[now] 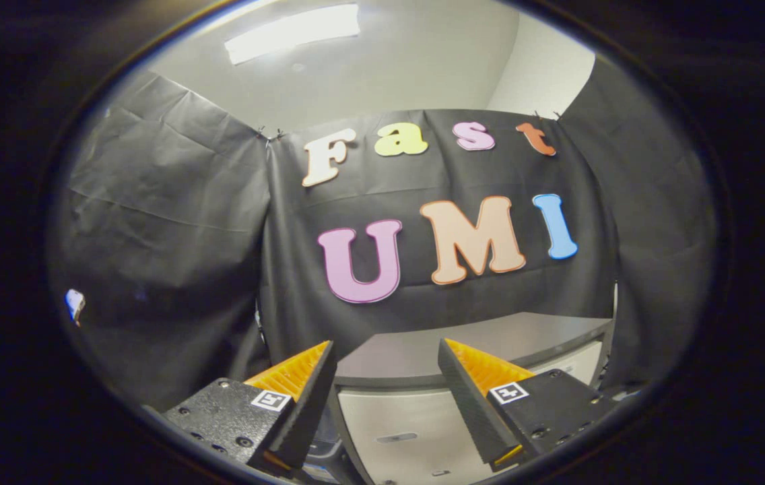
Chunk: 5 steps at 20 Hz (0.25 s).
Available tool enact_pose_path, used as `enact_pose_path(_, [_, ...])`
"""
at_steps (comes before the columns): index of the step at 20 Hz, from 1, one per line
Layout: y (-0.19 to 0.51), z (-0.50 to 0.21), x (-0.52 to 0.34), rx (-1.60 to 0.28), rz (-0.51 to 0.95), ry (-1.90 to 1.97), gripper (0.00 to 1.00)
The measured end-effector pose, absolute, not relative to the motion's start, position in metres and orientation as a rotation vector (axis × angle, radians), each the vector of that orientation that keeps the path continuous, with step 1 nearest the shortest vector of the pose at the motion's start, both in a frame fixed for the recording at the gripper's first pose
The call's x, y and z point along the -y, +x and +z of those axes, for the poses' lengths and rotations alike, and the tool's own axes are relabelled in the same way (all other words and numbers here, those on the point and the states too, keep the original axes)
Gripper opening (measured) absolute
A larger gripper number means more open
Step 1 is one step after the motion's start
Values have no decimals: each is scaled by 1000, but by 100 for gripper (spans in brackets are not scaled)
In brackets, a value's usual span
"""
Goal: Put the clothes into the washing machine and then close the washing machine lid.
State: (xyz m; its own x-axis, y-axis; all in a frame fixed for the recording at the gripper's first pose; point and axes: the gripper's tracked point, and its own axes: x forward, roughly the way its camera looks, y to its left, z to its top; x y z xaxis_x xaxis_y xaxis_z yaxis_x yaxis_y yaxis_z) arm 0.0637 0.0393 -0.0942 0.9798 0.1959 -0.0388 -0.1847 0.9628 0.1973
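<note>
The washing machine (423, 417) stands just ahead of and below the gripper (388, 357), a pale box against the booth's black cloth wall (174, 222); its grey lid (463, 347) seems to lie flat and closed across the top, with the light front panel under it showing between and beneath the fingers. The gripper is spread wide and holds nothing: its two orange-faced fingers (291, 370) stand well apart, and the gap between them frames the front edge of the lid. No clothes can be seen between the fingers or on the machine, so I cannot tell where they lie. The gripper is held high and pointed at the upper part of the machine and the wall beyond it, which suits looking over the scene more than reaching for anything; the fingers are probably kept apart so that they are ready to close on cloth or on the lid's edge. Judging from the flat lid and the empty fingers, the task looks to be either at its very start, with the lid yet to be raised and the clothes yet to be fetched, or at its end; which of the two cannot be told from this view. A pale ceiling (382, 67) with a bright light strip (291, 32) shows above the cloth.
</note>
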Motion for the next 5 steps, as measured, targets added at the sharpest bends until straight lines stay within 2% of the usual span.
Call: enact_pose_path(5, [53,-100,-13,-44,158,173,92])
